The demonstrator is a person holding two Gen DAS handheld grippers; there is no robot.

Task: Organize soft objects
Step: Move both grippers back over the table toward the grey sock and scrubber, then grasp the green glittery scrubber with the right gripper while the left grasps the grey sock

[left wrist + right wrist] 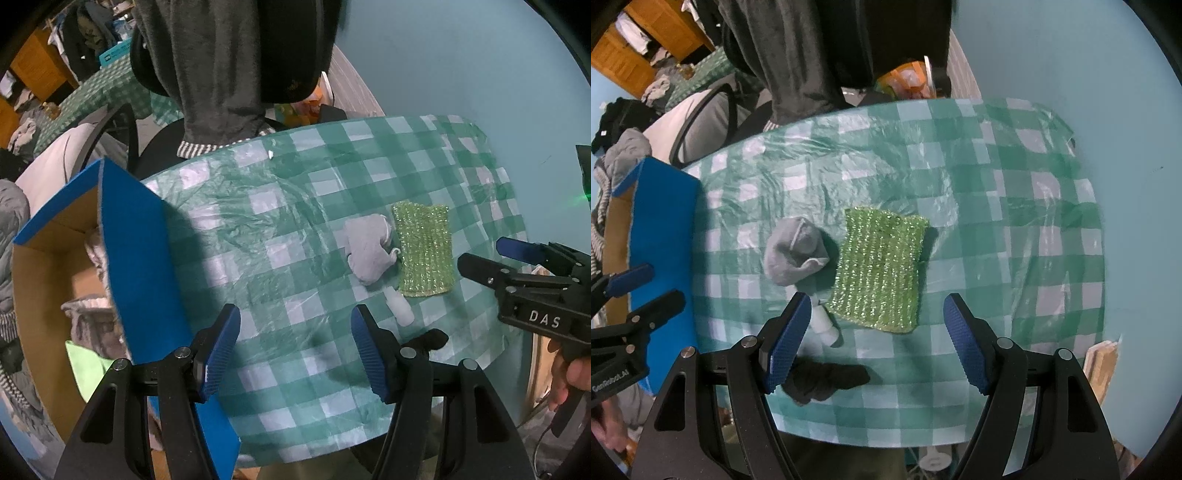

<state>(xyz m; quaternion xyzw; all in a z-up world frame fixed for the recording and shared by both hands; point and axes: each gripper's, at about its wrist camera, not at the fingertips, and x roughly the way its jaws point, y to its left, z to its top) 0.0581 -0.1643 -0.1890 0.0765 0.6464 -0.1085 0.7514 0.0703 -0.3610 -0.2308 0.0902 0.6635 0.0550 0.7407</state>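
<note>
- The counter is covered by a green and white checked cloth under a clear plastic sheet.
- A sparkly green cloth is laid flat near the middle of the counter; a balled grey sock is found just beside it, on the side toward the box.
- A small white bottle is seen lying on its side at the near end of the sock, and a black sock lies close to the counter's near edge.
- A blue-sided cardboard box is stood against the counter's left edge; soft items, one bright green, are seen inside it.
- The left gripper is held wide open above bare checked cloth beside the box, with nothing between its jaws.
- The right gripper is held wide open above the near end of the green cloth; nothing is gripped.
</note>
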